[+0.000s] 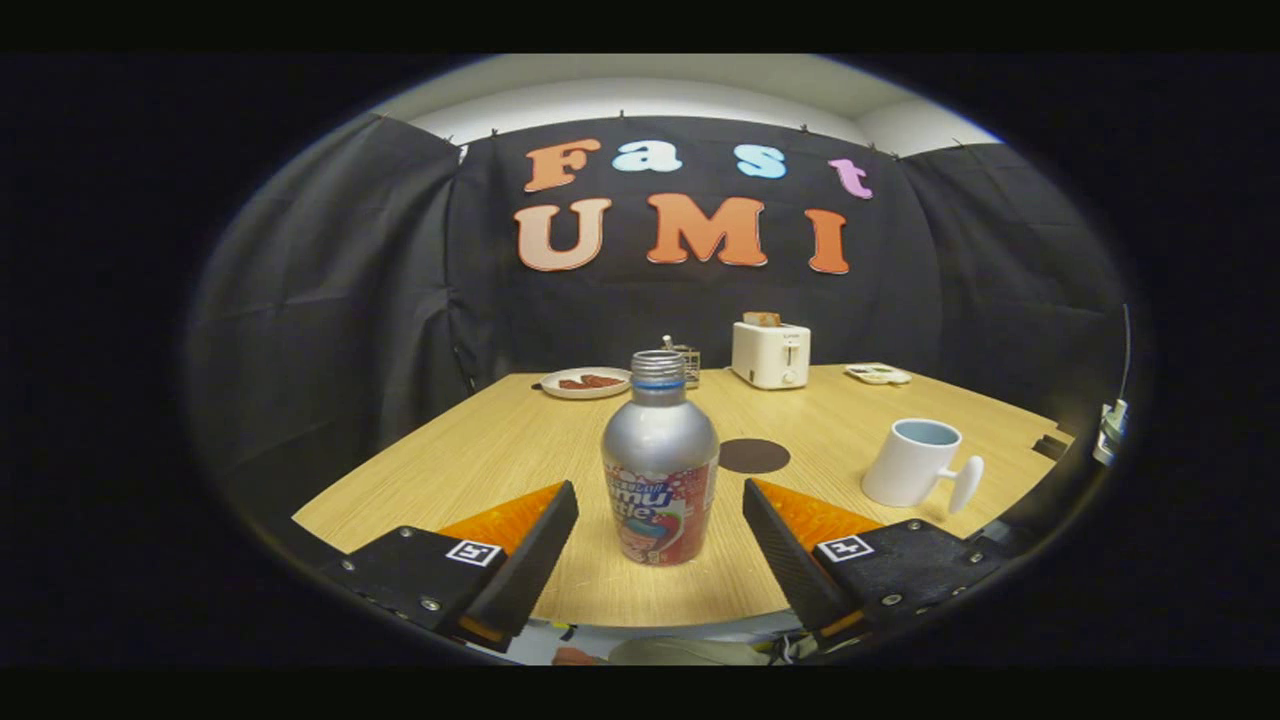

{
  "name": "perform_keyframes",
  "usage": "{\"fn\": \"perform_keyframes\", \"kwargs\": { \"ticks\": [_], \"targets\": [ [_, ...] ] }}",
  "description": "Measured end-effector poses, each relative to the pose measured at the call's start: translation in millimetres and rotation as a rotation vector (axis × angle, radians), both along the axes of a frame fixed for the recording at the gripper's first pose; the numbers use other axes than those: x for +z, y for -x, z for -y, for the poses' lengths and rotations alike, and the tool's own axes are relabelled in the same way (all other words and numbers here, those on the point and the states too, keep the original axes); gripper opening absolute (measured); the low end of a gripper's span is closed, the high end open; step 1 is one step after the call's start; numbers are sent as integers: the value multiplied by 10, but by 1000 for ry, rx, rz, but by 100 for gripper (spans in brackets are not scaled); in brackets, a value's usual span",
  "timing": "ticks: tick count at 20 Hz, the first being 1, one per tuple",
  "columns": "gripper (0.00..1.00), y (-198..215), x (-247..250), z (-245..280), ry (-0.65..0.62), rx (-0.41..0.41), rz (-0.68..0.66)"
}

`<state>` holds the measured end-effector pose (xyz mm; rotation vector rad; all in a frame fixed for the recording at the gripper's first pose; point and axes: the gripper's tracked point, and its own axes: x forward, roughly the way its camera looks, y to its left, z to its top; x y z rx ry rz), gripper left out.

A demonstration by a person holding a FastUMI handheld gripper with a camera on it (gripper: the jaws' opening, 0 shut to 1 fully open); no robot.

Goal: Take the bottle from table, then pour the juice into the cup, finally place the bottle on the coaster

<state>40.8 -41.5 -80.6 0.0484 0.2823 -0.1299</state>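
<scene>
Between the spread jaws, clear of both, the bottle point(660, 470) stands upright.

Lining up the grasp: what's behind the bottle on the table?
Past the bottle, standing between the open gripper fingers: dark coaster, plate, toaster. The bottle covers part of a small metal item.

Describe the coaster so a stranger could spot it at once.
On the wooden table, look just beyond the silver bottle standing between the open gripper's fingers. The coaster lies flat there, left of the white cup: a dark round disc, nothing on it.
</scene>
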Motion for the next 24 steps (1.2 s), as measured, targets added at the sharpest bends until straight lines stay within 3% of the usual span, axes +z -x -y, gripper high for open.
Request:
{"fn": "perform_keyframes", "kwargs": {
  "ticks": [7,16,20,24],
  "targets": [
    [99,-239,-142,-98,30,40,-35],
    [98,-395,-266,6,15,7,-56],
    [80,-440,-299,38,-1,-2,-52],
    [77,-402,-250,153,-1,-23,-48]
  ]
}}
